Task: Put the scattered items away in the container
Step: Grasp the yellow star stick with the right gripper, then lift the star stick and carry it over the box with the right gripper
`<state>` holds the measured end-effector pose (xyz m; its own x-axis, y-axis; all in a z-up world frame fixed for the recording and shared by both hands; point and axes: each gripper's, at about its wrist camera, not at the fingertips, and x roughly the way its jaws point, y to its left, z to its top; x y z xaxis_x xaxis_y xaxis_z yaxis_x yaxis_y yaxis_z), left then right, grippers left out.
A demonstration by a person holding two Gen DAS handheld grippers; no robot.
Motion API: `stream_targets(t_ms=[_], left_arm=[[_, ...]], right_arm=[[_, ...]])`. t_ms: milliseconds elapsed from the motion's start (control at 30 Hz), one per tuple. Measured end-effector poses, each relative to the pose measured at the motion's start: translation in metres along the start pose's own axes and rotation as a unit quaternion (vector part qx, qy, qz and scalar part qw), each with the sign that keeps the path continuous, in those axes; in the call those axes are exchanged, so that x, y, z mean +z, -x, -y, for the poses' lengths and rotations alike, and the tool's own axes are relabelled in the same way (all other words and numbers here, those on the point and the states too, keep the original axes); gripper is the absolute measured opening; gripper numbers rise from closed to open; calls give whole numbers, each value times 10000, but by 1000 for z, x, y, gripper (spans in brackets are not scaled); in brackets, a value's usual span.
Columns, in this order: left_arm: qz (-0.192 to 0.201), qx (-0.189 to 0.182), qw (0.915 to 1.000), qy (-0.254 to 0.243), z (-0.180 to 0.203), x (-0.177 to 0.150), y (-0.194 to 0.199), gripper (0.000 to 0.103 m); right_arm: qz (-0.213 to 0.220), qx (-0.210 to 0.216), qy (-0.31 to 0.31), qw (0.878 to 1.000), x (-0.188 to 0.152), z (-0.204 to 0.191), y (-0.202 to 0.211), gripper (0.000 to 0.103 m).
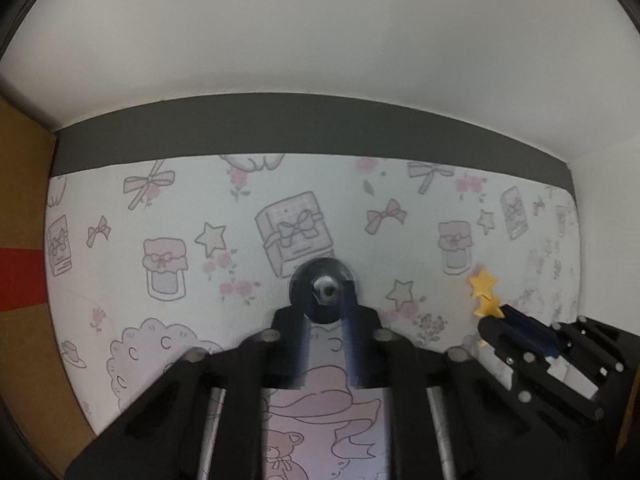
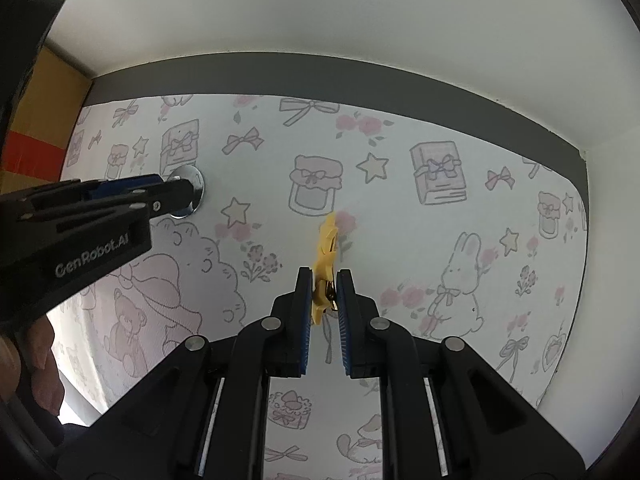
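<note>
My left gripper is shut on a round shiny metal container held above the patterned cloth; it also shows in the right wrist view, gripped by the left gripper. My right gripper is shut on a yellow star-shaped hair clip, which sticks out forward past the fingertips. In the left wrist view the clip shows at the right, held by the right gripper, well right of the container.
A white cloth printed with pink bows, jars, books and stars covers the table. A dark grey band and a white wall lie behind it. A brown cardboard box with red tape stands at the left.
</note>
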<state>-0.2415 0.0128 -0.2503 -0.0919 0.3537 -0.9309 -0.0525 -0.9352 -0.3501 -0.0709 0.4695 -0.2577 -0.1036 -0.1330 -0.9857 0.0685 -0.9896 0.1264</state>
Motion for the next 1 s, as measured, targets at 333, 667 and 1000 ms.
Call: stream_targets(t_ms=[333,667,1000], left_arm=[[88,-83,9999,-10,4,-16,16,10],[444,-104,9989,-53,13,-52,78,10],[579,-180,9982,-21,11,-88,94,10]], right_arm=[[143,38,42,9999,6,-16,25,12],[487,111,153,9986,-2,-31,63,5],[593,110,63,9982,-28,-31,80,4]])
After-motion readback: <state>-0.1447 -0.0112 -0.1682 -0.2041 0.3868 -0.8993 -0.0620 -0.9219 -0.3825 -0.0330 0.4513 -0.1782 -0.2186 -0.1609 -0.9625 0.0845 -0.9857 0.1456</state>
